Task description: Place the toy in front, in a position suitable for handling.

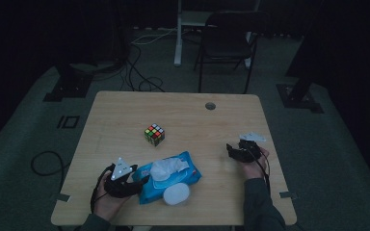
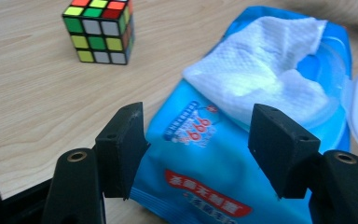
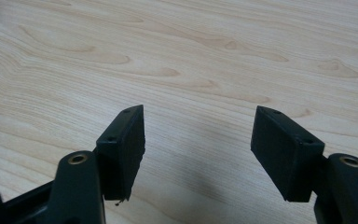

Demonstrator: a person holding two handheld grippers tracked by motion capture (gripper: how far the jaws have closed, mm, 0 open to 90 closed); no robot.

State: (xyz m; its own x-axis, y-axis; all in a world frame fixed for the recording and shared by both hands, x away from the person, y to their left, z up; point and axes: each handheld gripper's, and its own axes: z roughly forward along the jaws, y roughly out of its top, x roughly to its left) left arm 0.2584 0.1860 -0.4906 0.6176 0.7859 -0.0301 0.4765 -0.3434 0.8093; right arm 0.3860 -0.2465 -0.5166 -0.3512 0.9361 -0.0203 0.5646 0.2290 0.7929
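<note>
A blue pack of wet wipes [image 1: 173, 183] lies near the table's front edge, and a white wipe [image 1: 166, 168] is pulled up out of its top. Its round white lid [image 1: 177, 194] hangs folded open at the front. My left gripper [image 1: 142, 180] is at the pack's left end. In the left gripper view, the gripper [image 2: 198, 140] has its jaws apart over a corner of the pack [image 2: 200, 186], near the wipe [image 2: 261, 70]. My right gripper [image 1: 234, 150] is at the right of the table. In the right gripper view, the gripper [image 3: 198, 140] stands open over bare wood.
A colour cube [image 1: 154, 134] [image 2: 101, 30] stands mid-table, behind the pack. There is a round cable hole [image 1: 210, 106] near the far edge of the table [image 1: 125, 110]. A dark chair [image 1: 226, 38] and loose cables [image 1: 139, 72] are on the floor beyond.
</note>
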